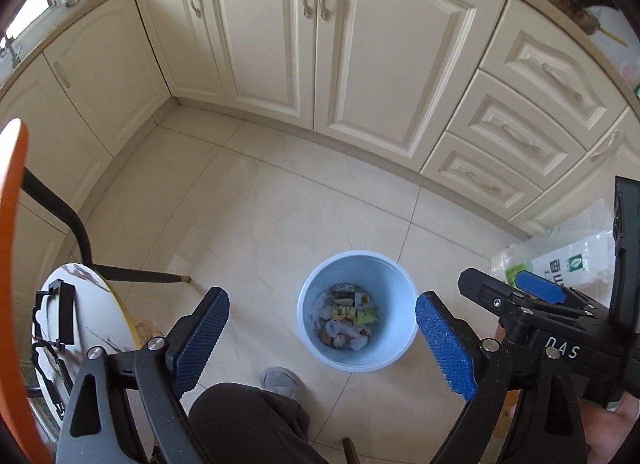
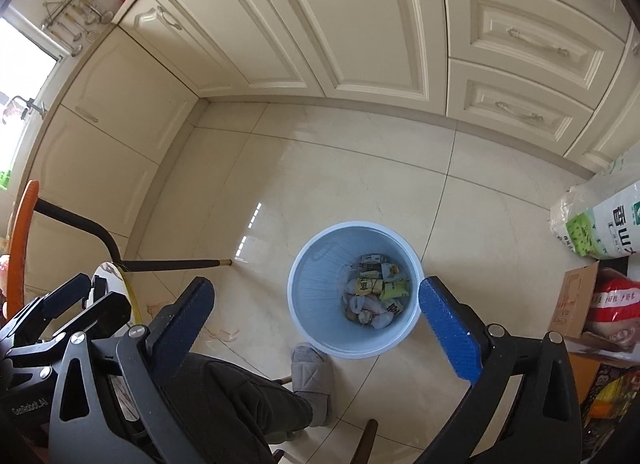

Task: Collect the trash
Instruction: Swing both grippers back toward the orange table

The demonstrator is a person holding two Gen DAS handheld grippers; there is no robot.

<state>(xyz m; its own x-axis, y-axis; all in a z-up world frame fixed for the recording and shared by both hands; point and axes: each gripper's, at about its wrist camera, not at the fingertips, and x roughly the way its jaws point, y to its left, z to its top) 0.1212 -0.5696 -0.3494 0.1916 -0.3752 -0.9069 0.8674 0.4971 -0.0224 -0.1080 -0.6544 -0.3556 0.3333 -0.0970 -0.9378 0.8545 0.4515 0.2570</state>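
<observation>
Right wrist: blue bin holds wrappers (crumpled).

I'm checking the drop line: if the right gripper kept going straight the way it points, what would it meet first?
Probably the light blue trash bin: the right gripper stands open and empty, aimed down at the bin's mouth. Depth is unclear.
</observation>
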